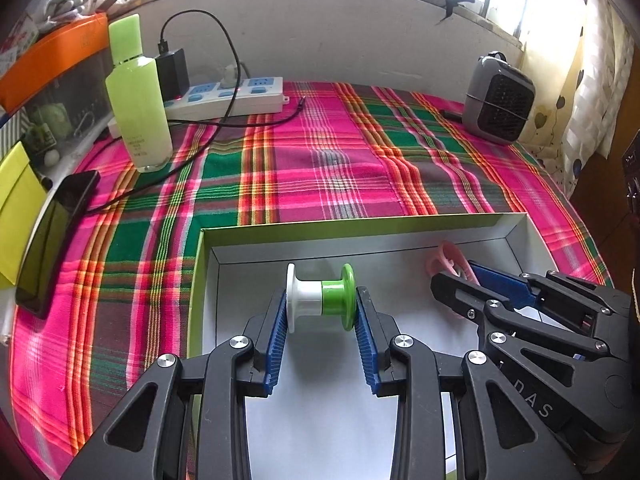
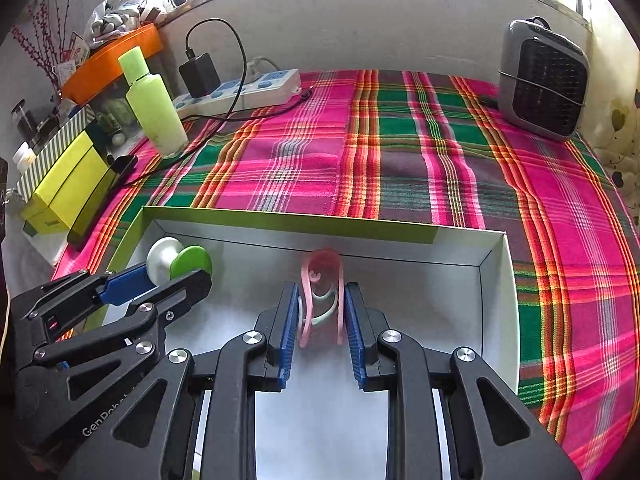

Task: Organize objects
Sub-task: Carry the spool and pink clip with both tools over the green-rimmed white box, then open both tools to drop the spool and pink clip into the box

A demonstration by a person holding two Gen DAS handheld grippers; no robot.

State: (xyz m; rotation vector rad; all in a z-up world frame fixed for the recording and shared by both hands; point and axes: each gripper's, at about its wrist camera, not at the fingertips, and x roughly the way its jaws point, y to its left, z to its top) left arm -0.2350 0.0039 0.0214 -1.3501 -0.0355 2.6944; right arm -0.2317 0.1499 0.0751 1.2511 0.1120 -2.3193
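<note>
Left wrist view: inside the box [image 1: 400, 226], left claw [image 1: 322, 316] grips a spool [image 1: 320, 298], right claw [image 2: 322, 316] a pink clip [image 2: 322, 296]; neither yet released.

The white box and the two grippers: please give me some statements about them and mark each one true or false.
1. The left gripper holds a white and green spool by its two flanges. True.
2. The right gripper is empty. False: a pink clip sits between its pads.
3. Both grippers are over the white box. True.
4. The green bottle lies on its side inside the box. False: it stands upright on the plaid cloth, near the power strip.
5. The small heater stands at the far right of the cloth. True.
</note>
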